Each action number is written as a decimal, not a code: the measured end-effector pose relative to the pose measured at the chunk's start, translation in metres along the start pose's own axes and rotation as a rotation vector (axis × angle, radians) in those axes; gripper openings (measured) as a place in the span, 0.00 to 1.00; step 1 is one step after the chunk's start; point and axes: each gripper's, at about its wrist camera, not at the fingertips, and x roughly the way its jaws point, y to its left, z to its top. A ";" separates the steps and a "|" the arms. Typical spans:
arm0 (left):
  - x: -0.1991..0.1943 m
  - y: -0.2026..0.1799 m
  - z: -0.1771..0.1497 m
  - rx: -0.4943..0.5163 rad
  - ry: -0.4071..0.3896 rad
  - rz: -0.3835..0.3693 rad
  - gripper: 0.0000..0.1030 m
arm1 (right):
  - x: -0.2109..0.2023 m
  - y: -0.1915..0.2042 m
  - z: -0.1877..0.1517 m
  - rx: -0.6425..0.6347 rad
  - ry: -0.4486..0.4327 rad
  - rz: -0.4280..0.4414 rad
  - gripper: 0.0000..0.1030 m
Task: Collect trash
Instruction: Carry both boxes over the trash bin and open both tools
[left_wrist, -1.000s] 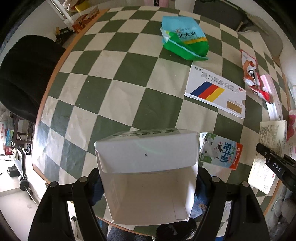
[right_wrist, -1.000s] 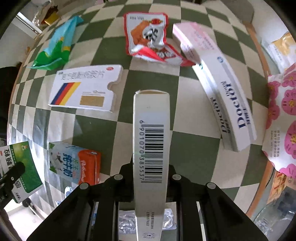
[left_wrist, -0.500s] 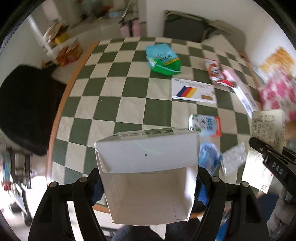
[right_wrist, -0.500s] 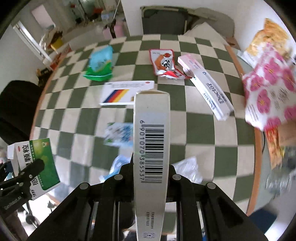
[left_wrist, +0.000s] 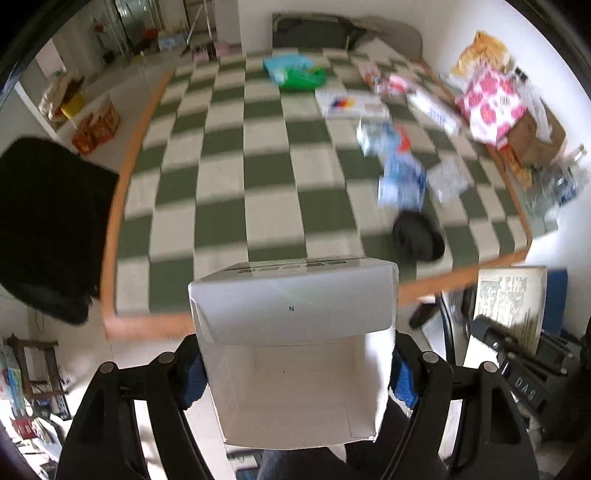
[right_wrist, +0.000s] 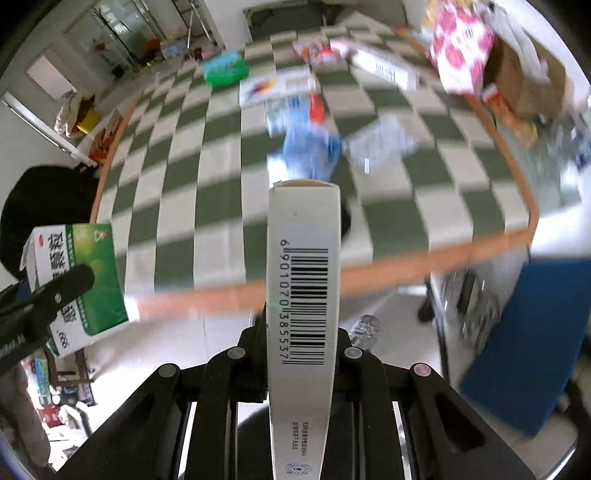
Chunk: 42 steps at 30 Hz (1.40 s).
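Nearest in the left wrist view, the left gripper (left_wrist: 295, 373) clamps an open white carton (left_wrist: 293, 354) between its blue pads, the mouth of the box facing the camera and its flap standing up. In the right wrist view, the right gripper (right_wrist: 301, 354) pinches a slim barcode box (right_wrist: 303, 295) edge-on, held upright between closed-in fingers; the same view shows the carton's green printed face at the left edge. Both loads hang off the near orange rim of the checkered table (left_wrist: 221, 192), over the floor. Beyond the rim lies what remains to collect: a blue wrapper (left_wrist: 400, 181) and a blister sheet (left_wrist: 448, 177) close by, then a milk carton (left_wrist: 382, 134), a white box with coloured stripes (left_wrist: 351, 101), and farthest a green and blue bag (left_wrist: 295, 72). The likely trouble is with the carton: it is empty and thin-walled, so a hard squeeze could buckle it and let it slip free. The slim box, gripped low, could pivot out during a quick swing. No bin is clearly visible, so a blind release may miss.
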 end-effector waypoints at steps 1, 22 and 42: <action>0.008 0.000 -0.012 -0.001 0.019 -0.002 0.74 | 0.009 -0.001 -0.021 0.013 0.022 0.007 0.19; 0.386 0.046 -0.145 -0.350 0.327 -0.187 0.79 | 0.401 -0.051 -0.167 0.107 0.382 0.159 0.19; 0.398 0.064 -0.176 -0.192 0.311 0.119 1.00 | 0.461 -0.055 -0.166 -0.035 0.307 -0.046 1.00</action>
